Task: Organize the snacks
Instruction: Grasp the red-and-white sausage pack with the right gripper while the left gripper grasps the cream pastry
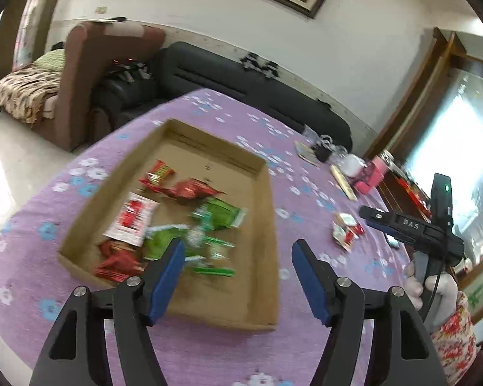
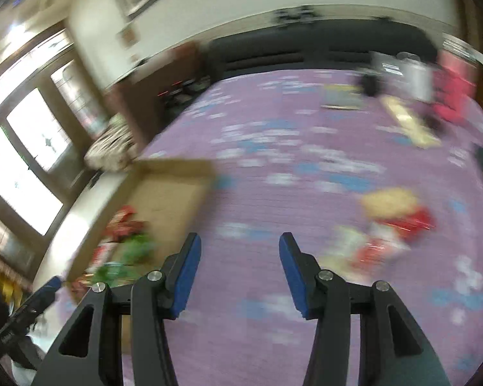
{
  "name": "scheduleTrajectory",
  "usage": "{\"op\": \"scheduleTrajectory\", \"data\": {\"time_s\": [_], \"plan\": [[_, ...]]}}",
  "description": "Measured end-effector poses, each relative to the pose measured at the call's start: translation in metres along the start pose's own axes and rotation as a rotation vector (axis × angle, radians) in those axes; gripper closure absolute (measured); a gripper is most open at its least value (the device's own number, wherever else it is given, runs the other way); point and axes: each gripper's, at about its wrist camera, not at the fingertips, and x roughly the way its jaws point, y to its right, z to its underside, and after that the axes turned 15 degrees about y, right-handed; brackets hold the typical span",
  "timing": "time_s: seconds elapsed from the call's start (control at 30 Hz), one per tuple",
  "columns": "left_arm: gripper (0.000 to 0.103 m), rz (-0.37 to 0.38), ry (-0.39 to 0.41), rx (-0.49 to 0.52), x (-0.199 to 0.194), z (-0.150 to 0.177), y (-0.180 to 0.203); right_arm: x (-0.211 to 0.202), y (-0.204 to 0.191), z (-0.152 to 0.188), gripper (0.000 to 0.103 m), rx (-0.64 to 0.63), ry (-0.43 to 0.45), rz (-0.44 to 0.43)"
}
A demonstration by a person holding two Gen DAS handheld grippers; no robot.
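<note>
A shallow cardboard box lies on a purple cloth with white and blue flowers, and inside it sit loose snack packets: red ones, a white packet with a red panel and green ones, bunched toward the box's near end. The left gripper hangs just above that near end with its 2 blue pads spread wide and nothing between them; the green packets lie directly beyond its left pad. To its right, outside the box, a few more red and white packets rest on the cloth. The right gripper is partly open and empty above bare cloth, in a blurred view; the box lies to its left, and the stray packets lie ahead to its right, not touched.
</note>
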Motion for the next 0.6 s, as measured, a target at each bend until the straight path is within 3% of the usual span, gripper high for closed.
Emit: {"op": "scheduleTrajectory", "data": {"time_s": [0.1, 0.2, 0.37, 0.6], "plan": [[0.031, 0.037, -0.042, 0.018, 0.012, 0.009, 0.021, -0.016, 0.056, 0.001, 0.054, 0.079, 0.011, 0.099], [0.031, 0.074, -0.081, 0.048, 0.022, 0.017, 0.045, -0.023, 0.094, 0.007, 0.054, 0.159, 0.011, 0.13], [0.031, 0.114, -0.126, 0.115, 0.03, 0.027, 0.08, -0.005, 0.099, 0.015, 0.054, 0.159, -0.007, 0.104], [0.03, 0.107, -0.134, 0.156, 0.028, 0.027, 0.096, 0.049, 0.089, 0.02, 0.054, 0.227, -0.069, 0.1]]}}
